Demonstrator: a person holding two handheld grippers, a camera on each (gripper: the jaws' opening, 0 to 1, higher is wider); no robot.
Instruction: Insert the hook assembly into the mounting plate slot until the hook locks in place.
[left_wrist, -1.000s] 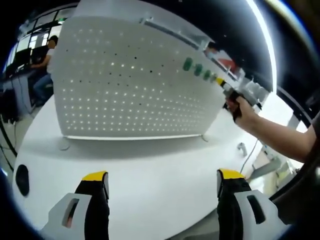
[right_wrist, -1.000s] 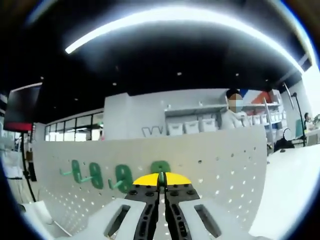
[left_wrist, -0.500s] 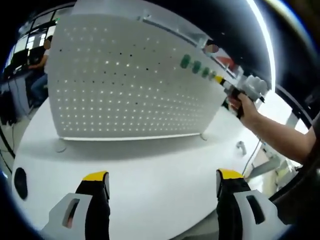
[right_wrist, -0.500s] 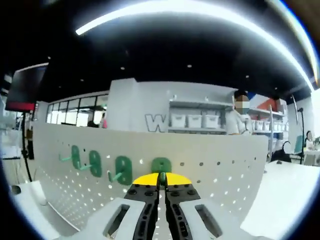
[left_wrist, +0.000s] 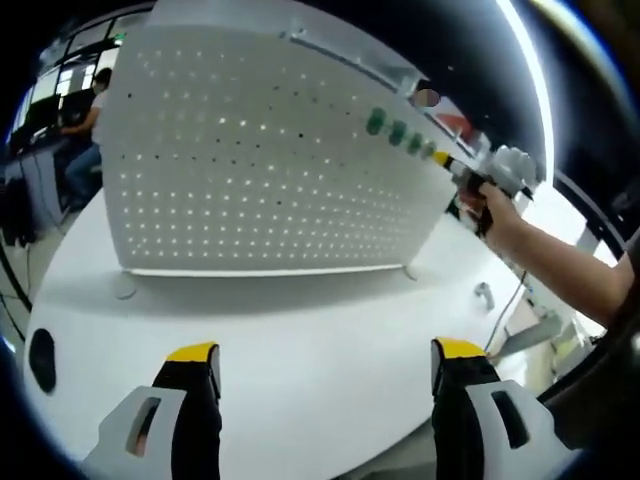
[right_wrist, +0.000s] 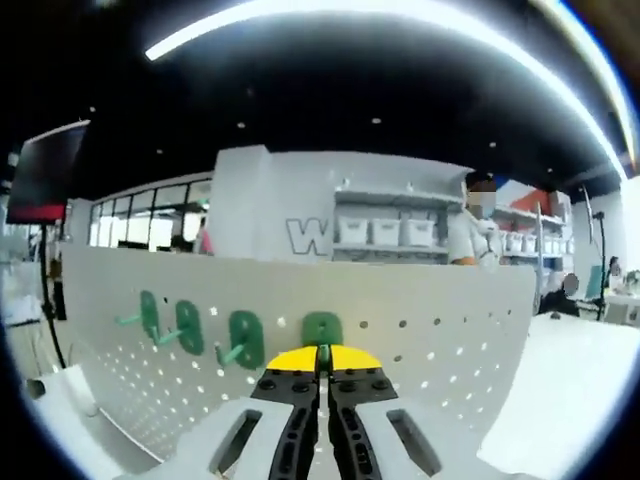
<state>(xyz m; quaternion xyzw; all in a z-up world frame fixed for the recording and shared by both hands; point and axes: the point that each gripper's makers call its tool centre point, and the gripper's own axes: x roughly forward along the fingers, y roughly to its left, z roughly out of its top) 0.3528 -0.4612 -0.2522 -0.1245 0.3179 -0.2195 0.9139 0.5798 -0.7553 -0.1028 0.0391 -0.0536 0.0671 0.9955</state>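
A white pegboard mounting plate (left_wrist: 260, 160) stands upright on a round white table (left_wrist: 300, 330). Three green hooks (right_wrist: 188, 326) hang in a row near its top edge. A fourth green hook (right_wrist: 322, 328) sits against the board (right_wrist: 420, 340) to their right, and my right gripper (right_wrist: 320, 358) is shut on it. In the left gripper view the same row of hooks (left_wrist: 397, 132) shows at the board's upper right, where a hand holds the right gripper (left_wrist: 470, 182) against it. My left gripper (left_wrist: 325, 350) hovers open over the table, well in front of the board.
A black round object (left_wrist: 43, 358) lies at the table's left edge and a small metal piece (left_wrist: 484, 295) at its right. A person sits at desks (left_wrist: 85, 120) far left. Behind the board stand shelves with white bins (right_wrist: 385, 232) and a person (right_wrist: 470, 235).
The right gripper has shifted slightly up and to the right along the board's top edge, still holding the hook. The left gripper has stayed put and open.
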